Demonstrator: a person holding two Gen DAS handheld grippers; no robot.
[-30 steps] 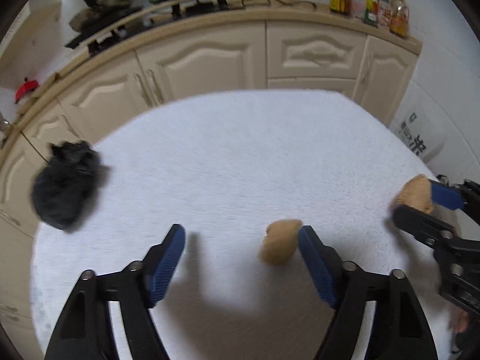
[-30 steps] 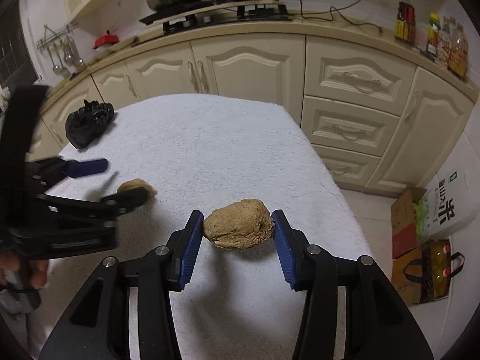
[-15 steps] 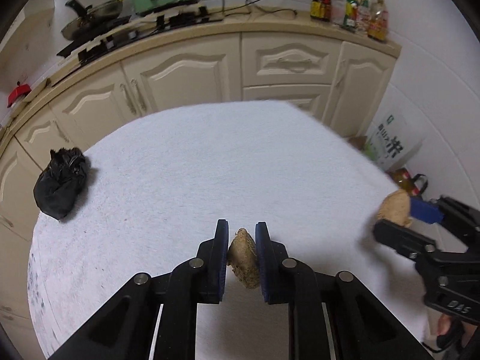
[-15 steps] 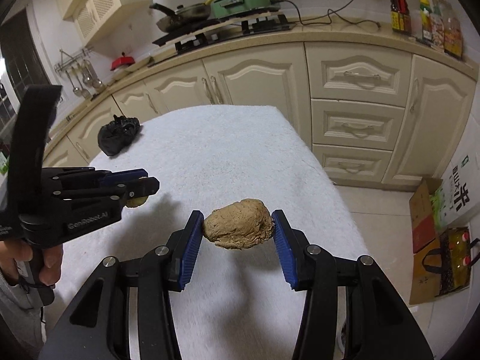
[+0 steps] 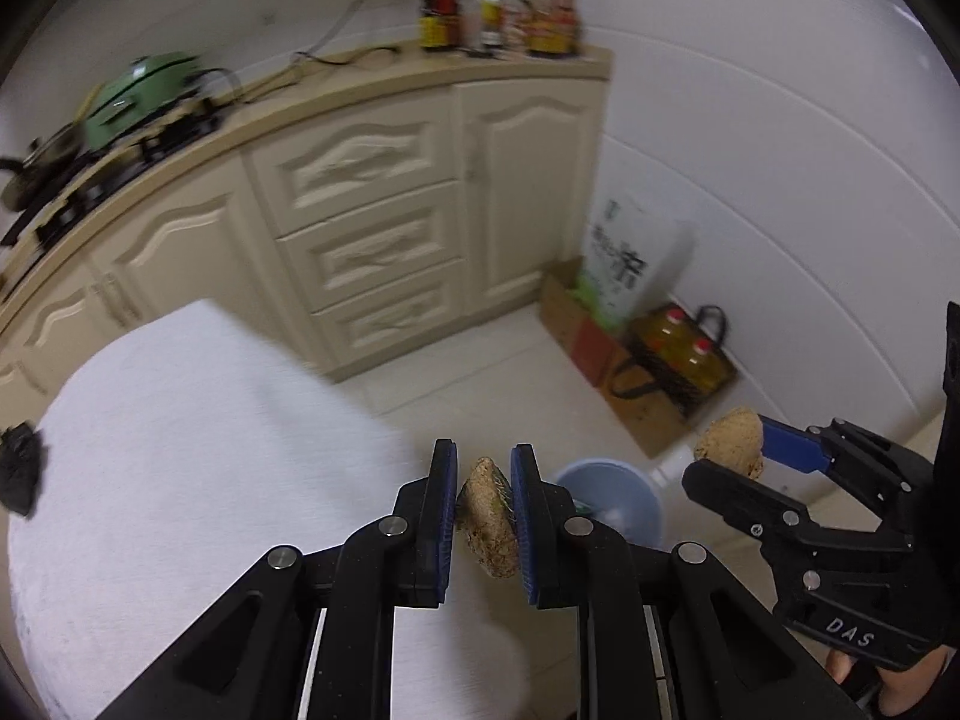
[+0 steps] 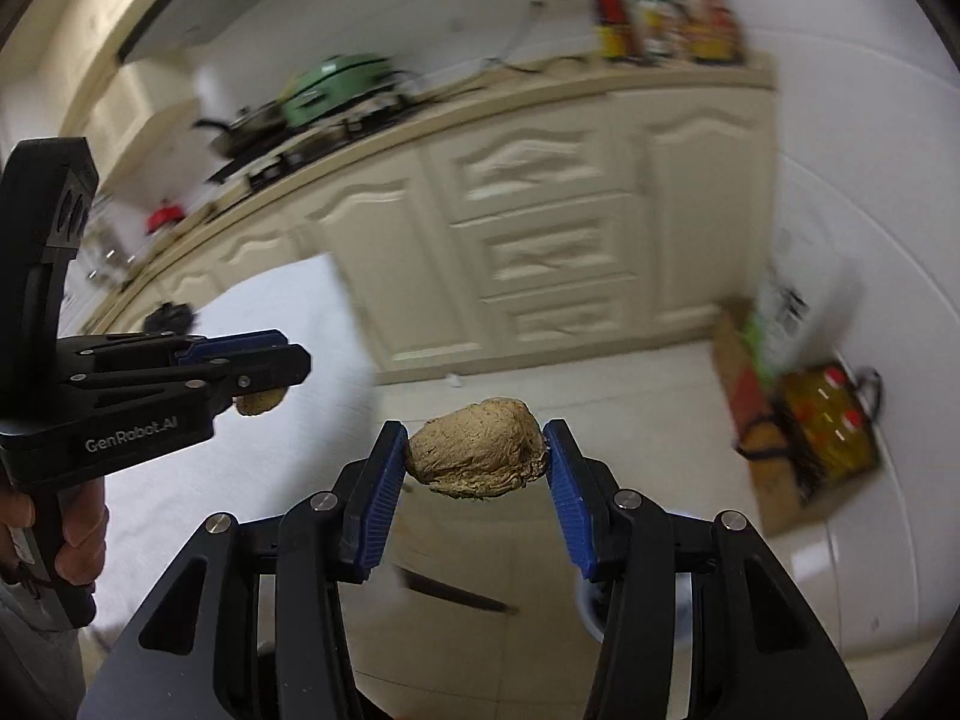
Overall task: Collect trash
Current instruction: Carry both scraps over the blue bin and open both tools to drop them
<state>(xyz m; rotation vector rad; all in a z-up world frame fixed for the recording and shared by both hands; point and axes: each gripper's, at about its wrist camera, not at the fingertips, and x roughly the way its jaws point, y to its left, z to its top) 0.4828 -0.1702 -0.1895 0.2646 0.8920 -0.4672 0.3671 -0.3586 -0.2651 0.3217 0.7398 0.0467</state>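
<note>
- Left gripper (image 5: 485,516): jaws closed on a small brown lump (image 5: 489,519), held edge-on between the blue pads (image 5: 445,516), clear of any surface.
- In the right wrist view the left gripper (image 6: 264,369) shows from the side, the lump protruding beneath its tips (only the lower part visible).
- Right gripper (image 6: 477,471): jaws clamped on a larger brown lump (image 6: 480,456), gripped at both ends and held in the air above the floor.
- In the left wrist view the right gripper (image 5: 741,450) stands to the right of the left one, well apart, its lump at the tips.
- A hand (image 6: 78,540) grips the handle of the left gripper; fingers only are visible.
- Pale blue bin (image 5: 624,501): on the floor just beyond and below the left gripper's tips, partly hidden by the right finger. Contents cannot be made out.
- White-covered table (image 5: 180,450): to the left of and under the left gripper; a black crumpled bag (image 5: 18,468) lies at its far left edge.
- Cream cabinets (image 5: 372,222) behind the table, bottles (image 5: 498,15) on the counter end, a green cooker (image 5: 141,93) further left (blurred).
- On the floor by the wall: a cardboard box (image 5: 576,324), a white printed sack (image 5: 636,258), and a bag holding two oil bottles (image 5: 684,354).
</note>
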